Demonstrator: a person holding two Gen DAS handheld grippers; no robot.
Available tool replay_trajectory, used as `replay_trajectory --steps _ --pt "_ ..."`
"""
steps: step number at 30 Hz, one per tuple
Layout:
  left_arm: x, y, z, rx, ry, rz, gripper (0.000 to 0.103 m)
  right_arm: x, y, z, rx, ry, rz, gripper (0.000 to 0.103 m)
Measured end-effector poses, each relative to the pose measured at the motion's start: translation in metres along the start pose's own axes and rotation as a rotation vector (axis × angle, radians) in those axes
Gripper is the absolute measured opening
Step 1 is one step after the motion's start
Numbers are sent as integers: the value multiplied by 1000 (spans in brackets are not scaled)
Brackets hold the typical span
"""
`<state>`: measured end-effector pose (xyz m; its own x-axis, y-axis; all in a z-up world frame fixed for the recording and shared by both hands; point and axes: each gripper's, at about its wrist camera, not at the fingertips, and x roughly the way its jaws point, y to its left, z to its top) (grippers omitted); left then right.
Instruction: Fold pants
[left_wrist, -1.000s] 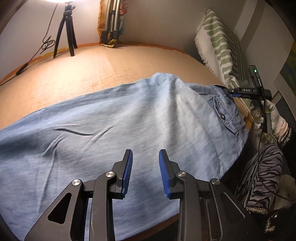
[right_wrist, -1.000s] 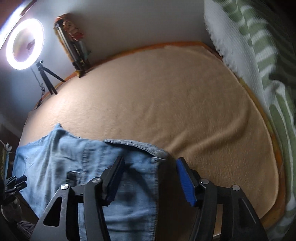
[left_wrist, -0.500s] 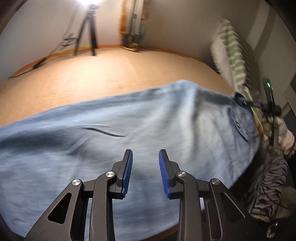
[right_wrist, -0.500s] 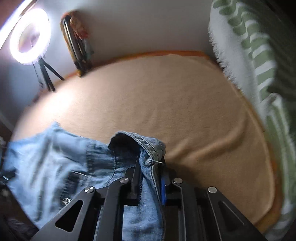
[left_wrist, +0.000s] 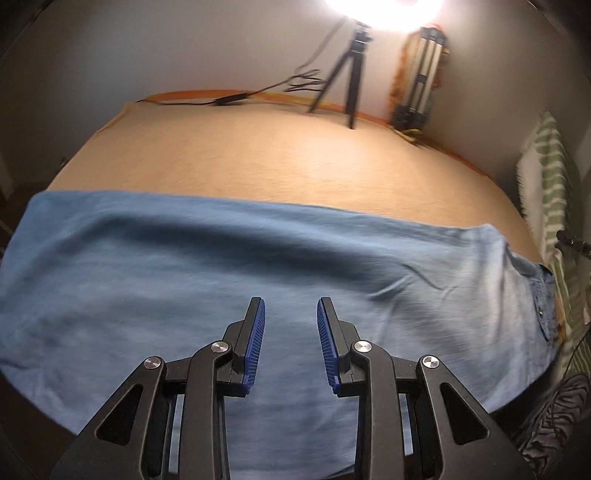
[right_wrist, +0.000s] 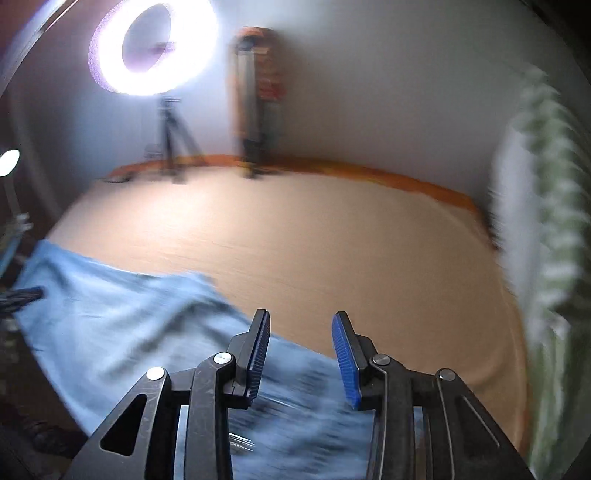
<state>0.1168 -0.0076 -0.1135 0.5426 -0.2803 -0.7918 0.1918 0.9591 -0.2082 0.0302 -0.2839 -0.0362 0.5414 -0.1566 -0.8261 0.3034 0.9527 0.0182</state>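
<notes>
Lying along the near edge of the bed (left_wrist: 295, 162), the one pair of blue pants (left_wrist: 184, 288) runs from near the bed's left edge to its right edge, where the waist end with a button shows. Beyond the pants' far hem the tan bed cover is bare up to the far edge, where a tripod (left_wrist: 351, 74) with a ring light (right_wrist: 151, 48) stands beside a bundle of folded stands (left_wrist: 421, 74) in the far right corner. A green-striped blanket (left_wrist: 554, 192) hangs along the right edge.

The left gripper (left_wrist: 290, 332) tilts downward over the middle of the pants, its two blue fingers (left_wrist: 255, 343) a narrow gap apart with nothing between them. The right gripper (right_wrist: 301, 354) tilts downward over the waist end in a blurred view; its fingers have just been opening, stand apart, and grip nothing, the cloth lying below them. Two grippers, four fingers.
</notes>
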Motion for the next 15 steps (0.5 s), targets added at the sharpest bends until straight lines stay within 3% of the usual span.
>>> replay_trajectory --steps 8,15 --pt "-15 40 -11 -97 -15 17 27 51 126 47 -218 24 292 37" --pt "-28 44 -37 -158 12 -74 27 128 236 60 -412 130 448 37"
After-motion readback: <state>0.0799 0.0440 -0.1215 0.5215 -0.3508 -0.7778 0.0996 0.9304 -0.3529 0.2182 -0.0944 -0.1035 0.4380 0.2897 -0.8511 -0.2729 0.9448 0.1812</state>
